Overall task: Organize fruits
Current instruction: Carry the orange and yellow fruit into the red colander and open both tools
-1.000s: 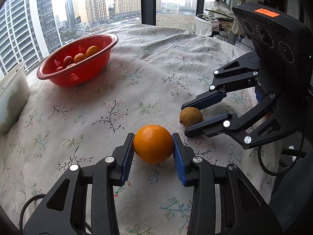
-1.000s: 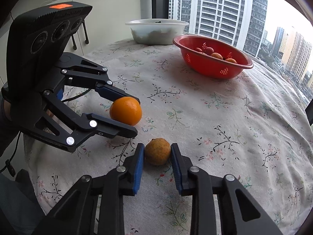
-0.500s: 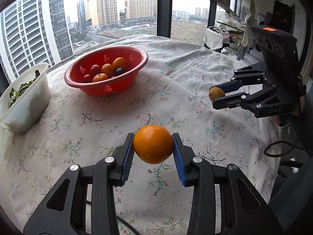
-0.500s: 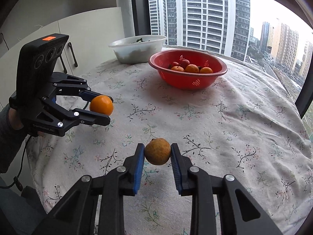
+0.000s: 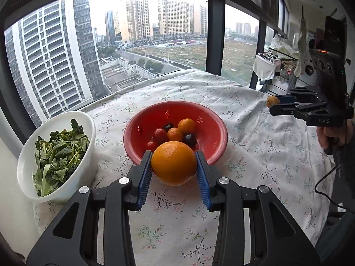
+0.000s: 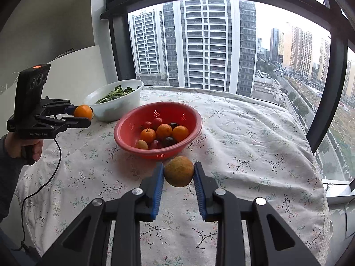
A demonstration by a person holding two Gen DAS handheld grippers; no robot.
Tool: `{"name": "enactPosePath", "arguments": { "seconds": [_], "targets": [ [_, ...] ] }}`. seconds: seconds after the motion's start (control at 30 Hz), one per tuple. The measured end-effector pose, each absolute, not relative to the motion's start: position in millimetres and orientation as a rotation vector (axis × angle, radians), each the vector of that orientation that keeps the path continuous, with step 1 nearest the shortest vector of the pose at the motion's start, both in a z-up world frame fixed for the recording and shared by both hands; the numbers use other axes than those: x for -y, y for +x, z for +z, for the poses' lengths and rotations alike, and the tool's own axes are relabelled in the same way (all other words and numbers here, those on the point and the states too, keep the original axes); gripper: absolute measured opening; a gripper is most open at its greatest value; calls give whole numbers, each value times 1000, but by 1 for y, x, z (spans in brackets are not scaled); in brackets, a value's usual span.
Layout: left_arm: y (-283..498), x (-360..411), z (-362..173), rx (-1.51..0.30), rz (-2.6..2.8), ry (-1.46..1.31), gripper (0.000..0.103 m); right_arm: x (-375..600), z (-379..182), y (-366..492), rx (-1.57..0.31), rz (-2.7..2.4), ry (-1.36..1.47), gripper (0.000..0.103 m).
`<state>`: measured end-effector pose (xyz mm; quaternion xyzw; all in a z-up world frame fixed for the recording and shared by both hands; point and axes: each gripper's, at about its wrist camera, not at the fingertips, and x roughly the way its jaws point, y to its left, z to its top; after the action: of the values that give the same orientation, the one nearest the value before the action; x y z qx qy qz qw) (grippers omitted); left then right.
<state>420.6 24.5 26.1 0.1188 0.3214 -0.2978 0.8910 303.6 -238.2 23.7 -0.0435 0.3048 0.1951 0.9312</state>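
Both fruits have left the surface since a second ago: each was gripped down on the floral cloth then, and each now rides in the air, carried toward the red colander.

From the left wrist view, the left gripper [image 5: 174, 166] has its jaws clenched on the orange [image 5: 173, 163], blue pads pressing both sides. The orange hangs just in front of the near rim of the red colander [image 5: 218, 124], which already holds small oranges, cherry tomatoes and dark fruits. A white bowl of greens [image 5: 26, 155] stands just beside the colander on its left. Far to the right, the right gripper [image 5: 274, 105] shows with a small fruit at its tip.

From the right wrist view, the right gripper [image 6: 178, 173] grasps the small brown fruit [image 6: 178, 171] (roundish, dull-skinned, hard to name), held above the cloth just short of the colander's near rim [image 6: 155, 154]. The left gripper [image 6: 85, 116] holds the orange up at the left, near the white bowl [image 6: 124, 106].

By my reading, lifting is done and delivery is under way; what remains is moving each fruit over the rim and releasing it among the others.
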Motion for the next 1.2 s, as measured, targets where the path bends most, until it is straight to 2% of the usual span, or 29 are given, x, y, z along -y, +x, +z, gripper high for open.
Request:
{"name": "enactPosePath", "arguments": {
  "seconds": [0.27,0.53,0.73,1.13,1.2],
  "targets": [
    [488,4,10,-731,-634,270,36,196,46,358,-597,455,-137,29],
    [529,18,-26,-804,-633,296,36,146,9,409,-716,493,-224,29],
    [537,18,-44,-824,-628,304,36,130,-18,430,-794,470,-276,29],
    [534,35,-55,-813,-632,330,37,124,-39,439,-824,424,-315,30],
    [533,36,-57,-813,-636,323,41,128,-41,440,-825,416,-301,30]
  ]
}}
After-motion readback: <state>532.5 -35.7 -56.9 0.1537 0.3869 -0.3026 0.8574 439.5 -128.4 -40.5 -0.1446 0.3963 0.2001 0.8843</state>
